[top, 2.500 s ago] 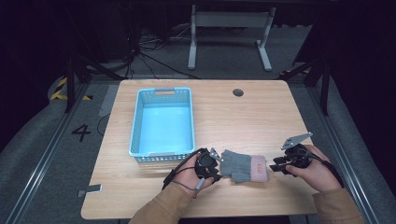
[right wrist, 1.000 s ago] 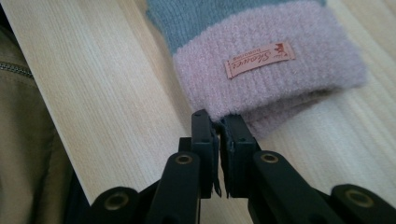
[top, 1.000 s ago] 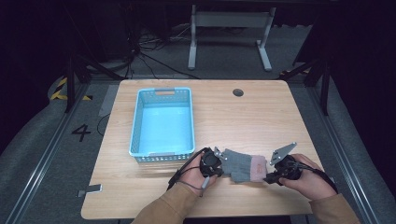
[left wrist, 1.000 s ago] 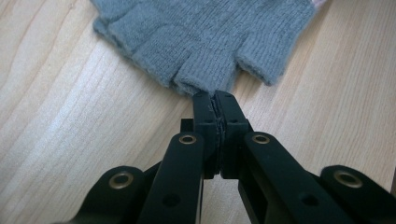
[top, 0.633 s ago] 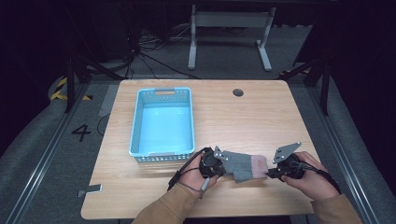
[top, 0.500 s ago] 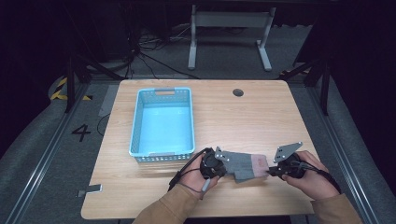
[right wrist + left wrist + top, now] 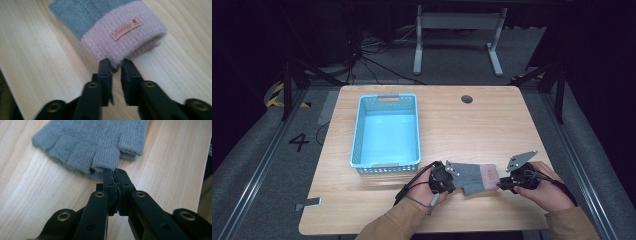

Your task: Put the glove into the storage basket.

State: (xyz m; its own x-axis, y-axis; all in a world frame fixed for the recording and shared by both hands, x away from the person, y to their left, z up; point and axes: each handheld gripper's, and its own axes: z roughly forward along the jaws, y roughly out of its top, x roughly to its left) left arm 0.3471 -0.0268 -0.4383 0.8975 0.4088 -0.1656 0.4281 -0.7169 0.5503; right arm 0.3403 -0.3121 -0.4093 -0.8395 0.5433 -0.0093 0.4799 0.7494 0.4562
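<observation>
We see a grey fingerless glove (image 7: 474, 176) lying flat on the counter (image 7: 492, 125), just to the right of the blue basket's (image 7: 385, 131) near corner. Our left tongs (image 7: 114, 173) sit at the glove's finger end, pressed together and pinching the edge of one knitted finger stub. Our right tongs (image 7: 115, 63) are at the far end from the basket, at the pink cuff (image 7: 130, 35) with its small sewn label (image 7: 126, 29); their jaws have just been opening and now stand slightly apart, the cuff's edge between the tips but not squeezed.
</observation>
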